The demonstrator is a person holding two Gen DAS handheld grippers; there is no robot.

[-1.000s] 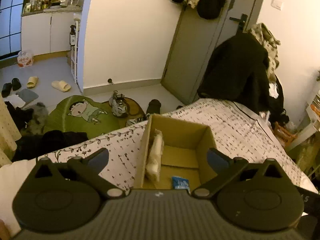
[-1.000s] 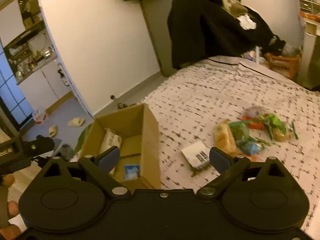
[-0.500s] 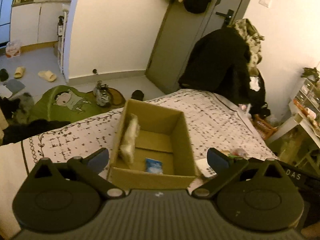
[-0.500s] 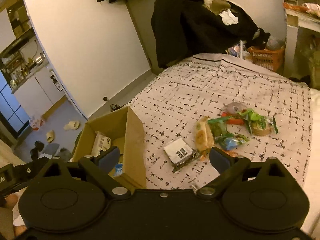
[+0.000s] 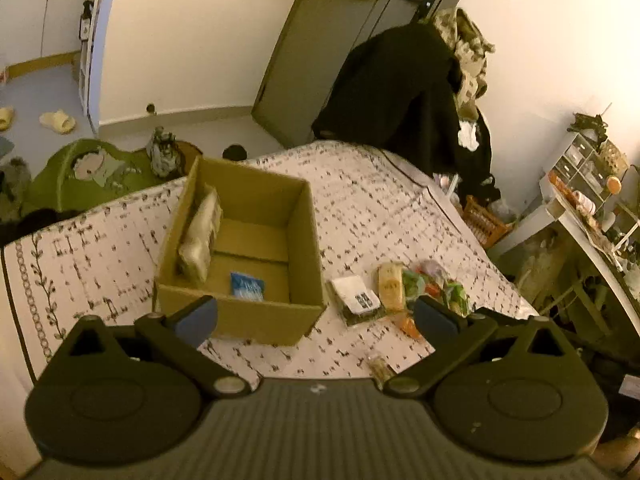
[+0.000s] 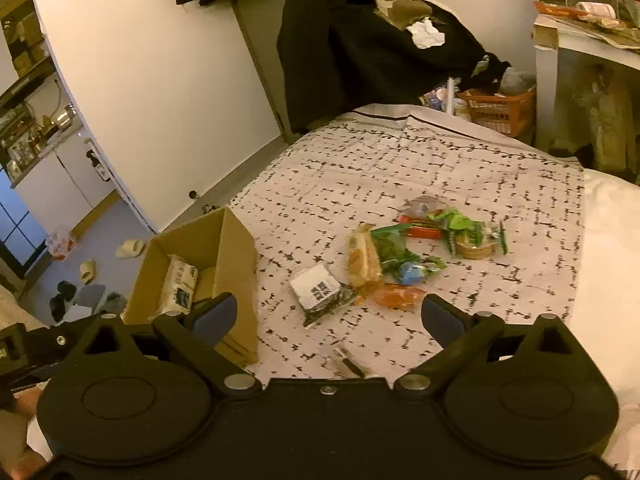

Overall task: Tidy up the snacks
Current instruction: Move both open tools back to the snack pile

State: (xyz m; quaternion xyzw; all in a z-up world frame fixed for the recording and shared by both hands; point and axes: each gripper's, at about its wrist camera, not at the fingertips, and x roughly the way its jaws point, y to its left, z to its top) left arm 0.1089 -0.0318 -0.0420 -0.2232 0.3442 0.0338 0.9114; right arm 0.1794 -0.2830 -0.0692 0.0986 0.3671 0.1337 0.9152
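Observation:
An open cardboard box (image 5: 304,240) stands on the patterned bed cover; it also shows in the right wrist view (image 6: 236,248). Inside it a pale packet (image 5: 200,236) leans on the left wall and a small blue packet (image 5: 247,286) lies flat. To the right of the box lies a pile of snacks (image 6: 416,248): a white packet with a code label (image 6: 316,286), a yellow bread packet (image 6: 362,256), green and orange wrappers. My left gripper (image 5: 316,314) is open and empty, held above the box's near side. My right gripper (image 6: 328,316) is open and empty, held near the pile.
A thin dark stick-like item (image 6: 350,364) lies near the bed's front edge. A chair heaped with dark clothes (image 6: 360,48) stands behind the bed. An orange basket (image 6: 500,108) and a white desk (image 6: 580,56) are at the right. Slippers and clutter lie on the floor at left.
Both grippers have pulled back and swung to the right. The box has slid left in both views and the snack pile has come into the left wrist view. Both grippers stay open.

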